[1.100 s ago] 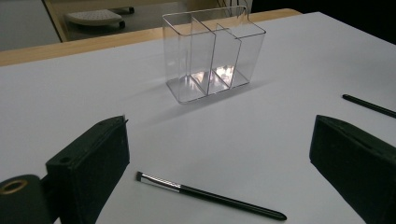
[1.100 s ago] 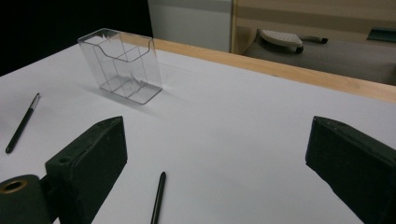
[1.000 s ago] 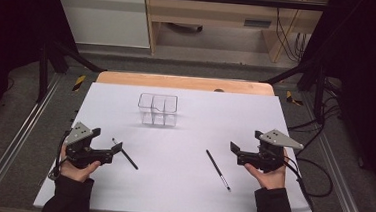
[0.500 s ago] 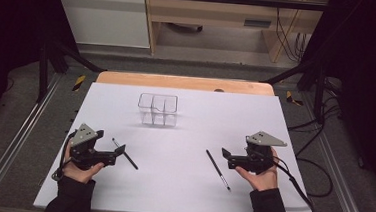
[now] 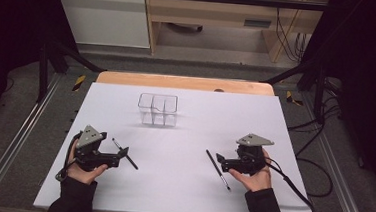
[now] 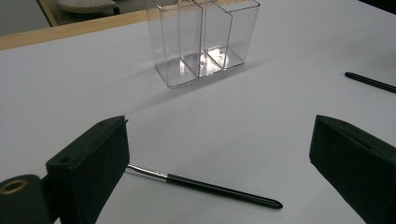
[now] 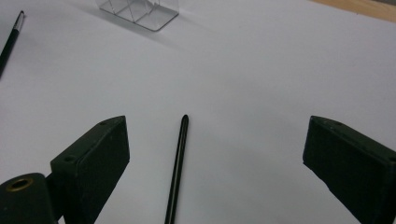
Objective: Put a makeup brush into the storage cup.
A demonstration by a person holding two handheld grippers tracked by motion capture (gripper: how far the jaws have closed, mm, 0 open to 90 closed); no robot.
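A clear three-compartment holder (image 5: 157, 109) stands empty on the white table (image 5: 179, 205), toward the back. Two thin black brushes lie flat nearer me. My left gripper (image 5: 124, 153) is open and low over the left brush (image 5: 125, 155); in the left gripper view this brush (image 6: 205, 186) lies between the wide-apart jaws of the left gripper (image 6: 219, 123), its silver ferrule by the left jaw. My right gripper (image 5: 219, 161) is open beside the right brush (image 5: 217, 169). In the right gripper view this brush (image 7: 177, 168) runs up between the jaws of the right gripper (image 7: 217, 121).
The holder (image 6: 201, 42) is well ahead of both grippers, with bare white surface between. A wooden table edge (image 5: 185, 82) runs along the back. Cables (image 5: 291, 181) trail off the right side of the table. Metal rails (image 5: 7, 148) flank the table on the floor.
My right gripper has moved left and a little toward me, coming up to the right brush. My left gripper has shifted slightly nearer me over the left brush. Both brushes lie where they were.
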